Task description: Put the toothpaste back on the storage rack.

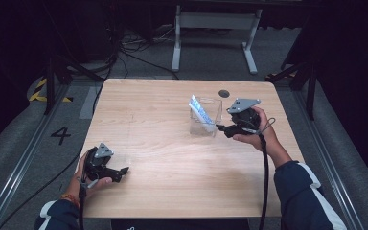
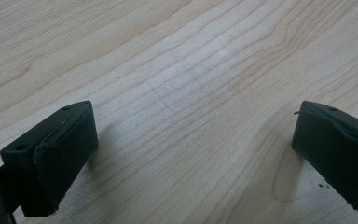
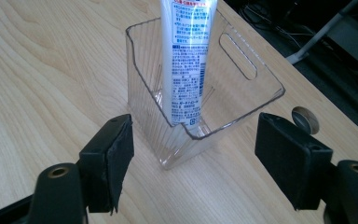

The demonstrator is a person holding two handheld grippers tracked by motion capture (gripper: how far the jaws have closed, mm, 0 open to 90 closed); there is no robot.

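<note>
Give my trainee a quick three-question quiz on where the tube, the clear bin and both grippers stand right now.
1. True or false: the white tube lies flat on the table.
2. Which gripper is nearer the clear bin: A) the left gripper, B) the right gripper?
3. What, if anything, is between the right gripper's jaws?

Key:
1. False. It stands leaning inside the clear bin.
2. B. It is just beside the bin in the high view; the left gripper rests far off, near the table's front left edge.
3. Nothing. Its jaws stand open, short of the bin.
</note>
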